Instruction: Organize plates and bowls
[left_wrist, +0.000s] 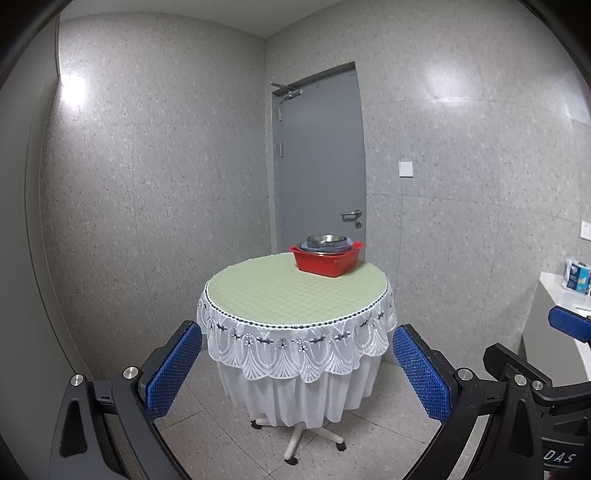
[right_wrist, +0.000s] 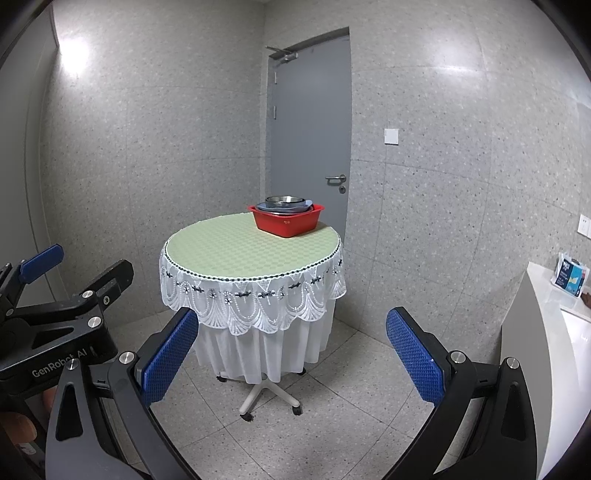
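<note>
Left gripper (left_wrist: 297, 365), right gripper (right_wrist: 291, 354): side by side, level, jaws wide, empty, facing table (left_wrist: 280, 295).

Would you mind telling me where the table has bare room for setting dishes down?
The green tabletop is bare from the near lace edge up to the red basin. Only the far right edge is crowded, where the basin holds stacked bowls.

Bare tiled room: grey door (left_wrist: 319, 158), lace-draped round table (left_wrist: 295, 295).

Left wrist view: faces the round table (left_wrist: 295, 291) from well back, slightly above. Right wrist view: same facing, table (right_wrist: 251, 247) left of centre. Shared: table, grey door (left_wrist: 319, 158), floor.
</note>
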